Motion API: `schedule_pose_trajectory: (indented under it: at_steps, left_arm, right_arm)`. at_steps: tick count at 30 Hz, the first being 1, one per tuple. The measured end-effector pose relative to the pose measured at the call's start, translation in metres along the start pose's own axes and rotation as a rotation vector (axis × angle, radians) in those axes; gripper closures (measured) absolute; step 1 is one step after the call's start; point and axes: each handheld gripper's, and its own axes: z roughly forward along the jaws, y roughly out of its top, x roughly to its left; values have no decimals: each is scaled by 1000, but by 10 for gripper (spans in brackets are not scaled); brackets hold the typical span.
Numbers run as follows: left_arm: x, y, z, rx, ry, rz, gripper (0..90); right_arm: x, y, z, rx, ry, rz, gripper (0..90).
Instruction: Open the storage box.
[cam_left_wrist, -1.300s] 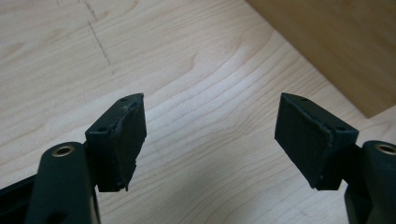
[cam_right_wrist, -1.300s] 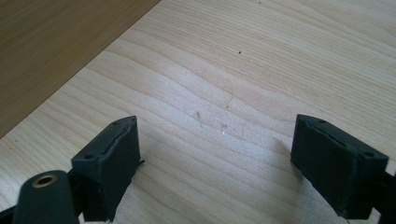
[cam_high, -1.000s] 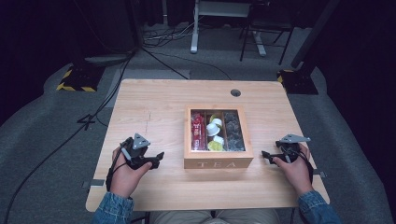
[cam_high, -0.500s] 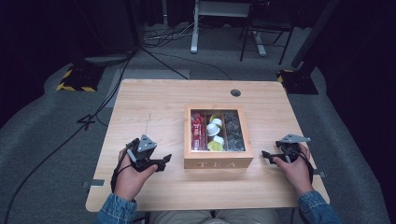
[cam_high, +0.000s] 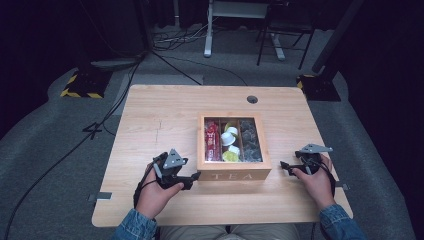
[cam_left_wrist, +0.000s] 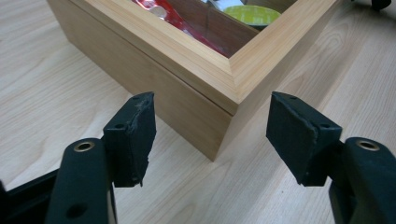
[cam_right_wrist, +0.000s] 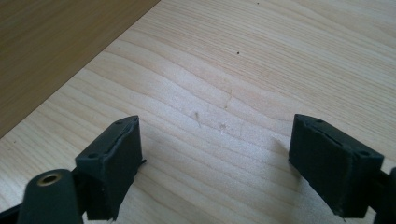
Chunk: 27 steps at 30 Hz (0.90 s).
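- Jaws of the left gripper (cam_high: 192, 179) stand apart with nothing pressed between them; they have just been closing a little, and the near left corner of the wooden tea box (cam_high: 233, 176) sits just ahead of the gap in the left gripper view, not touched by either pad.
- The left hand (cam_high: 152, 195) holds that gripper low over the table, just left of the box's near left corner.
- The right gripper (cam_high: 286, 167) rests in the right hand (cam_high: 316, 181), to the right of the box and clear of it; its jaws are wide apart over bare wood in the right gripper view.
- The tea box lies near the middle of the table (cam_high: 165, 115), toward the near edge, with "TEA" on its near face; red packets (cam_high: 211, 140), white and yellow-green capsules (cam_high: 230, 142) and dark packets (cam_high: 249, 141) show in three compartments.
- The tabletop is pale wood grain with a round cable hole (cam_high: 252, 99) at the far side.
- Grey carpet (cam_high: 45, 165) surrounds the table; cables (cam_high: 170, 47), a desk frame (cam_high: 207, 30) and yellow-black striped bases (cam_high: 80, 85) stand in the dark far room.
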Motion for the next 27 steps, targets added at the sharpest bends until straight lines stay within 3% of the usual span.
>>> schedule_pose_trajectory:
  at_steps: [9, 14, 27]
  left_arm:
    - [-7, -4, 11, 72, 21, 53, 567]
    - [-11, -3, 10, 58, 24, 64, 688]
    - [-10, -1, 6, 59, 18, 63, 782]
  right_arm:
    - [0, 0, 0, -3, 1, 0, 194]
    - [0, 0, 0, -3, 1, -1, 194]
    - [-1, -1, -2, -11, 6, -3, 244]
